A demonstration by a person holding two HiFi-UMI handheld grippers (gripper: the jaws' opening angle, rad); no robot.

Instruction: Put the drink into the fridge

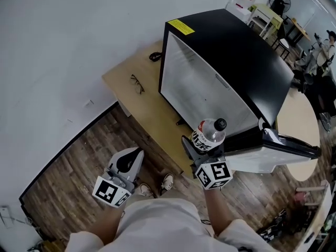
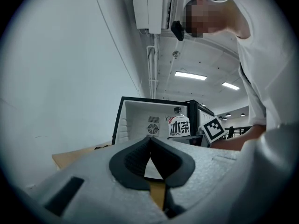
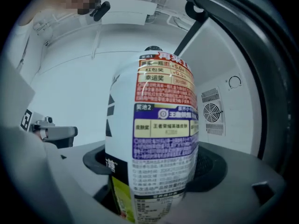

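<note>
The drink, a clear bottle point(image 1: 209, 134) with a black cap and a white label, stands upright in my right gripper point(image 1: 202, 147), which is shut on it. It hangs just in front of the open black mini fridge point(image 1: 236, 51), near the lower edge of its white inside point(image 1: 199, 88). In the right gripper view the bottle point(image 3: 156, 148) fills the middle, held between the dark pads point(image 3: 212, 164), with the fridge's back wall and fan vent point(image 3: 213, 113) behind. My left gripper point(image 1: 130, 160) hangs low over the floor, shut and holding nothing point(image 2: 150, 143).
The fridge stands on a wooden table point(image 1: 136, 101) with eyeglasses point(image 1: 137, 83) and a small black object point(image 1: 155, 56) on it. Its door point(image 1: 273, 154) swings open to the right. A round table point(image 1: 296, 119) lies beyond. The person's shoes point(image 1: 167, 182) stand on the wood floor.
</note>
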